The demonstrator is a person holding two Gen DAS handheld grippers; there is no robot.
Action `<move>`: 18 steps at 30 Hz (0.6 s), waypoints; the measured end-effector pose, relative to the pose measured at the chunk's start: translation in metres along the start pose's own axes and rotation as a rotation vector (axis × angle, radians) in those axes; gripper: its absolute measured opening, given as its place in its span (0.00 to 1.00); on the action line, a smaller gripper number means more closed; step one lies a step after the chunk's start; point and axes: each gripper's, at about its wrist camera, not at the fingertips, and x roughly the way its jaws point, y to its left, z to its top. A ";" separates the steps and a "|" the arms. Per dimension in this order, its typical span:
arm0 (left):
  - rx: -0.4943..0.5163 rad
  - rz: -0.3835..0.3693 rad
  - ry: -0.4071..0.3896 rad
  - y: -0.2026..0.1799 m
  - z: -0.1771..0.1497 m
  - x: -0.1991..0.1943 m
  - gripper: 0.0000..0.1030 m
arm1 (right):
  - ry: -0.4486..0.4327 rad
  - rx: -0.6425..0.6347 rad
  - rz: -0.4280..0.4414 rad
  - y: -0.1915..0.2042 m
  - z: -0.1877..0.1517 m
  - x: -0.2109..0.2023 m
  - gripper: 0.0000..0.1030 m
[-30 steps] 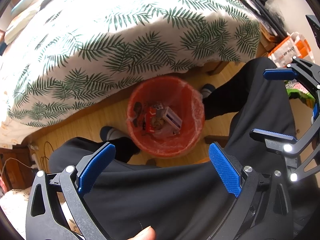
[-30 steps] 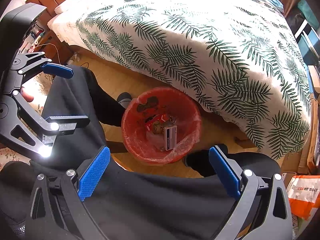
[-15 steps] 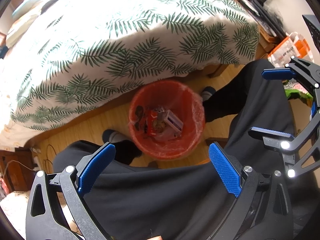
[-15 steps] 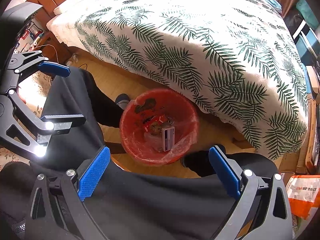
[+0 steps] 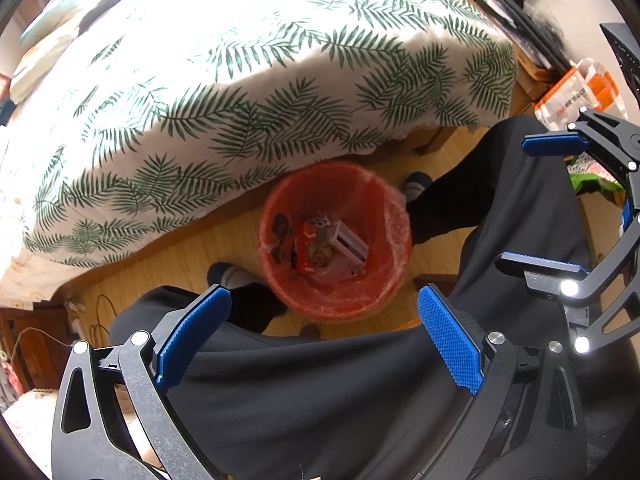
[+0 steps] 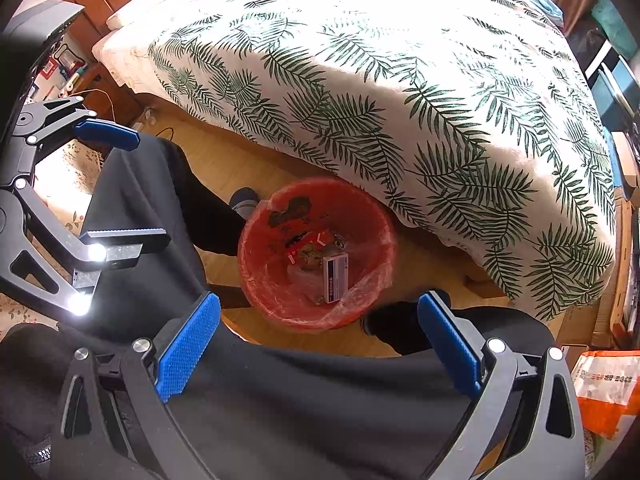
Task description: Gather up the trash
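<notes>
Both the left gripper [image 5: 320, 340] and right gripper [image 6: 316, 344] hung spread and empty above the red bin [image 5: 394, 276] at twelve o'clock, probably after dropping trash.

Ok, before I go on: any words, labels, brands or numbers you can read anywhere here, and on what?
Nothing is legible in either view.
White and purple box in the red bin: printed lines on its face, too small and blurred to read.
Red packet in the bin: markings, unreadable.
Orange and white bag on the floor: a row of characters, too blurred to read.
</notes>
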 end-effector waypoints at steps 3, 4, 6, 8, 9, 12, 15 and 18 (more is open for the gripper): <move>-0.002 -0.004 0.004 0.001 0.000 0.001 0.94 | 0.001 -0.001 0.000 0.000 0.001 0.000 0.95; -0.003 -0.005 0.005 0.001 0.000 0.001 0.94 | 0.001 -0.001 -0.001 0.000 0.001 0.000 0.95; -0.005 -0.004 0.006 0.002 0.000 0.001 0.94 | 0.001 0.000 -0.002 0.000 0.001 0.000 0.95; -0.006 -0.003 0.006 0.002 0.000 0.001 0.94 | 0.001 0.000 -0.003 0.000 0.002 0.000 0.95; -0.006 -0.001 0.005 0.001 0.000 0.001 0.94 | 0.000 0.000 -0.004 0.000 0.002 0.000 0.95; -0.004 0.001 0.005 0.001 0.000 0.000 0.94 | -0.003 0.000 -0.006 0.000 0.002 0.000 0.95; -0.010 0.004 0.008 0.001 0.000 -0.001 0.94 | -0.005 0.000 -0.007 0.000 0.001 -0.001 0.95; -0.020 0.003 0.016 0.003 0.000 0.000 0.94 | -0.006 0.001 -0.008 -0.001 0.001 -0.001 0.95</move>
